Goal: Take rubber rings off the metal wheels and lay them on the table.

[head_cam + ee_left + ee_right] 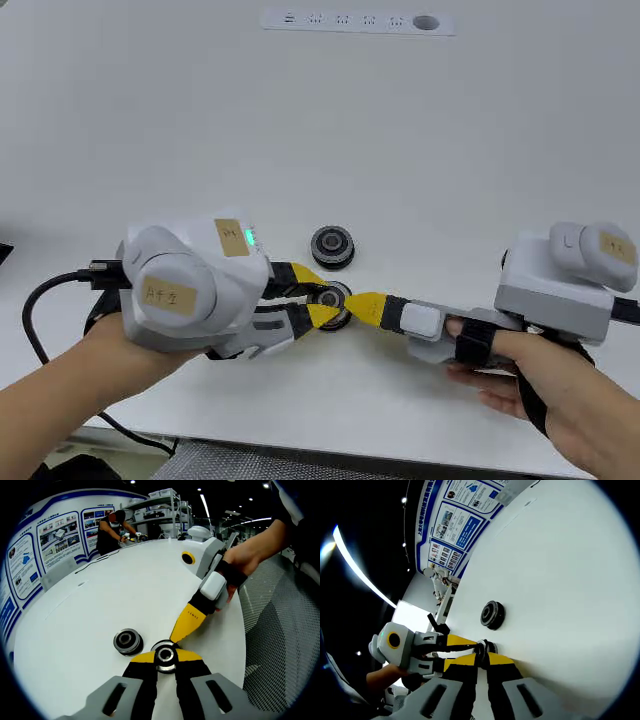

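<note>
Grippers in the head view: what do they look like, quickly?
The left gripper and right gripper have bulky white-grey housings, black jaws with yellow tips, and tan handwritten labels. The left has a green light and a black cable. A black strap crosses the right hand.

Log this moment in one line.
left gripper: shut on near wheel | right gripper: shut on same wheel | far wheel: untouched on table

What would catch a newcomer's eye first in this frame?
Two yellow-tipped claws meet near the front edge of the white table: the left claw clamps a small metal wheel with a black rubber ring, and the right claw pinches its rim. A second ringed metal wheel lies just behind, untouched.
</note>
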A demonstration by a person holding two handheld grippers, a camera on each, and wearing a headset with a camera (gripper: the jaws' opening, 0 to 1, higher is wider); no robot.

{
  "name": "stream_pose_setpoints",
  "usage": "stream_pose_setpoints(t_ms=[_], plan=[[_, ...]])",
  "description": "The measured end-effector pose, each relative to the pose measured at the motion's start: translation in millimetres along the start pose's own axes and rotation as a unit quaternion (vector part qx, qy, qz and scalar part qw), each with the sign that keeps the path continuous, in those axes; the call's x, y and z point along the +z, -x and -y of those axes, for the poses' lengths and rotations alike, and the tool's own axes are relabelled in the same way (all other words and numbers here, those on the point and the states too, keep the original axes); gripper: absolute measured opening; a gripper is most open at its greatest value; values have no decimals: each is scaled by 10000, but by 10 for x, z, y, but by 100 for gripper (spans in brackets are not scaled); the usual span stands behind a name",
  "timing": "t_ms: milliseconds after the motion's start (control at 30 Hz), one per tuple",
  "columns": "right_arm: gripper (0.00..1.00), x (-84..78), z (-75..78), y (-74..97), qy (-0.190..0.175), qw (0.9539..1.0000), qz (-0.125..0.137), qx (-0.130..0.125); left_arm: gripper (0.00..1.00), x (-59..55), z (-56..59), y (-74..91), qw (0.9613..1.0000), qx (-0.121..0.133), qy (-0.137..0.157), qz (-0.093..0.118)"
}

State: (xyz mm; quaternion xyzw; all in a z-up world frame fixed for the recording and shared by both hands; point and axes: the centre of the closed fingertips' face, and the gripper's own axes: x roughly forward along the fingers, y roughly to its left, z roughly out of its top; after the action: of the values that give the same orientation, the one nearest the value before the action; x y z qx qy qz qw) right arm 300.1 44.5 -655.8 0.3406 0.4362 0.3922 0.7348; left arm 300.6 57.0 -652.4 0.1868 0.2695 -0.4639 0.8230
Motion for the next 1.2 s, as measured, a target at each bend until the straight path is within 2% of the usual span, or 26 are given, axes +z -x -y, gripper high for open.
stream_pose_setpoints(t_ms=[167, 367, 533, 667, 867, 1200], plan=[[3, 13, 36, -8, 17, 9999, 6, -114, 12, -1, 0, 0, 10000, 2, -1, 2], [3, 18, 38, -15, 126, 9998, -23, -166, 12, 0, 2, -1, 10000, 11, 4, 6], [3, 26, 46, -18, 329, 9991, -84, -243, 12, 1, 1, -1, 10000, 9, 3, 11], [3, 32, 47, -18, 641, 9973, -146, -340, 12, 0, 1, -2, 10000, 12, 7, 20], [1, 32, 54, -11, 660, 9968, -162, -423, 12, 0, 1, -2, 10000, 16, 13, 31], [1, 34, 19, 4, 634, 9971, -141, -400, 12, 5, 3, -7, 10000, 10, 1, 47]])
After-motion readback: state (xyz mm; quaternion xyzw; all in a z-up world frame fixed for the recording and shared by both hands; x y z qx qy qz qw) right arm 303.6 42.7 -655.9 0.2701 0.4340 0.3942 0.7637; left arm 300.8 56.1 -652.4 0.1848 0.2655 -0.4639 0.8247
